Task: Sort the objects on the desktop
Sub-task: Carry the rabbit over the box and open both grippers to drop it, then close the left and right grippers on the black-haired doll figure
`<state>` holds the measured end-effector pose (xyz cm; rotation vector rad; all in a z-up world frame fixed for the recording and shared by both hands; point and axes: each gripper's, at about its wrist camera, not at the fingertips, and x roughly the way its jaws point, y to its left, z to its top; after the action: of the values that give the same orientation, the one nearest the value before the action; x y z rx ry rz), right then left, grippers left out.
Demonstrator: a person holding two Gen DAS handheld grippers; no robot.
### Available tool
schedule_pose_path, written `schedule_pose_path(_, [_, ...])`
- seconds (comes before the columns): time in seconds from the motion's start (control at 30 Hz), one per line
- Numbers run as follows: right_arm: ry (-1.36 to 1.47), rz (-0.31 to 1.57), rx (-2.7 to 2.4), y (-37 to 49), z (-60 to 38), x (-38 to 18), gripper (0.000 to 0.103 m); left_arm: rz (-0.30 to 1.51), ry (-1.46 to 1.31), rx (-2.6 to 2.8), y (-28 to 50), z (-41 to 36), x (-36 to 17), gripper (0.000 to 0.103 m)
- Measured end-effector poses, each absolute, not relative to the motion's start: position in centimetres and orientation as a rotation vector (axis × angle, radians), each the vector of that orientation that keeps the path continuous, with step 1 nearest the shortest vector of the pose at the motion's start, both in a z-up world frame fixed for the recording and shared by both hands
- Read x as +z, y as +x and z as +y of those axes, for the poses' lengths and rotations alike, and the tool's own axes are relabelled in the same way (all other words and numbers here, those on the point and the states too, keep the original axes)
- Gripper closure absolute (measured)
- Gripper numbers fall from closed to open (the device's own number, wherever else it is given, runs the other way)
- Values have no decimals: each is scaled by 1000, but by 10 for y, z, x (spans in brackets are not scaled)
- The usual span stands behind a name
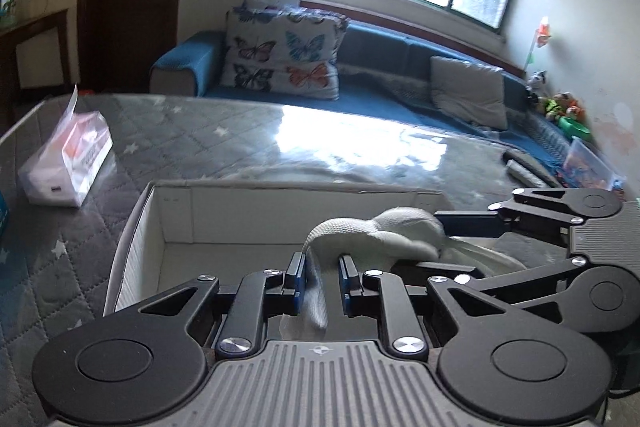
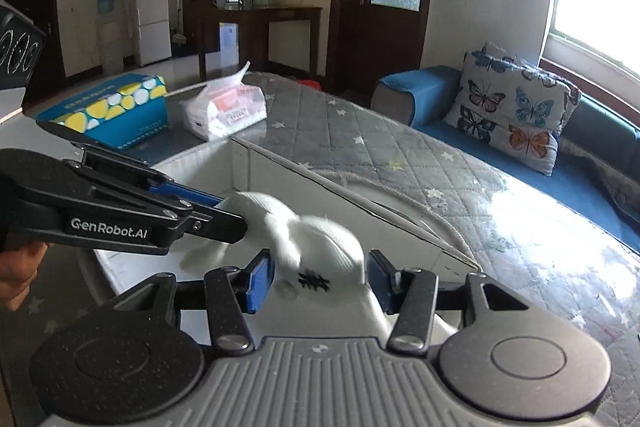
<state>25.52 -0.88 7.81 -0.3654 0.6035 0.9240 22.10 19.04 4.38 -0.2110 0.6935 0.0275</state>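
A white knitted sock [image 1: 384,233] hangs over an open white cardboard box [image 1: 176,223] on the table. My left gripper [image 1: 322,277] is shut on one end of the sock, its blue pads pinching the fabric. My right gripper [image 2: 320,277] straddles the sock's other end [image 2: 320,239], which carries a small black mark; the pads stand apart on either side of the cloth. The left gripper's fingers [image 2: 192,203] enter the right wrist view from the left, clamped on the sock. The box [image 2: 240,167] lies directly under both grippers.
A soft tissue pack [image 1: 68,163] lies left of the box and shows in the right wrist view [image 2: 224,109] beside a blue and yellow tissue box [image 2: 108,111]. The table [image 1: 240,131] has a quilted grey cover under clear film. A blue sofa [image 1: 400,75] runs behind it.
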Motion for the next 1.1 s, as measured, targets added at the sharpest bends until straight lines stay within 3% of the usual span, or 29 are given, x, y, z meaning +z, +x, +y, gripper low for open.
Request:
schedule_pose_path(0.07, [-361,614,915,260,-6,74,39,701,-213,42,224,193,38,84])
schedule_pose_path(0.5, [-369,579,888,237,-41,86,39,708,-209,63,201,183,43,82])
schedule_pose_path(0.93, [-349,556,908,169,-102,93,27,684,-170,1,138,130,53,78])
schedule_pose_path(1.1, [-345,590,922,146,-120,81,27,687,-153,-13,115,115,52,75])
